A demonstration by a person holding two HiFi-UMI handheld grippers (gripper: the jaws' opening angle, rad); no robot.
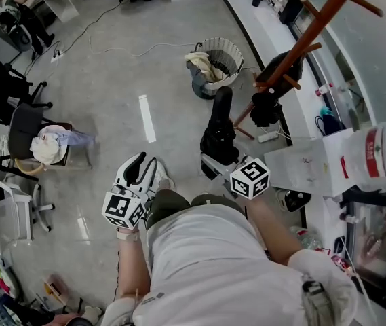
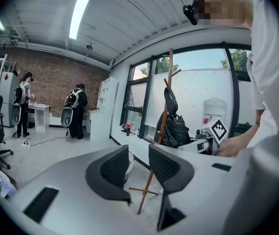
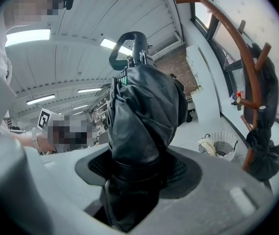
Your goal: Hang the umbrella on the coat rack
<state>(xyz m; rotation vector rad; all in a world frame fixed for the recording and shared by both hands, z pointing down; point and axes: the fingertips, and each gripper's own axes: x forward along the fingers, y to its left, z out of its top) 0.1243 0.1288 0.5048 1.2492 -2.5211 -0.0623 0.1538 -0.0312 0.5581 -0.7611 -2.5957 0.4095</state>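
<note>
Right gripper view: the right gripper (image 3: 139, 173) has its jaws pinching the folded black umbrella (image 3: 141, 106) low on the canopy. The loop handle (image 3: 128, 42) points up. The brown coat rack (image 3: 251, 72) is just to the umbrella's right, with a dark bundle (image 3: 264, 151) on a peg.

Head view only: the umbrella is held short of the rack's foot, and a white basket (image 1: 221, 58) stands left of the rack.

Left gripper view: the left gripper (image 2: 139, 169) has its jaws spread, and the rack's foot shows through the gap.

A red label (image 1: 372, 151) beside the rack is unreadable.
</note>
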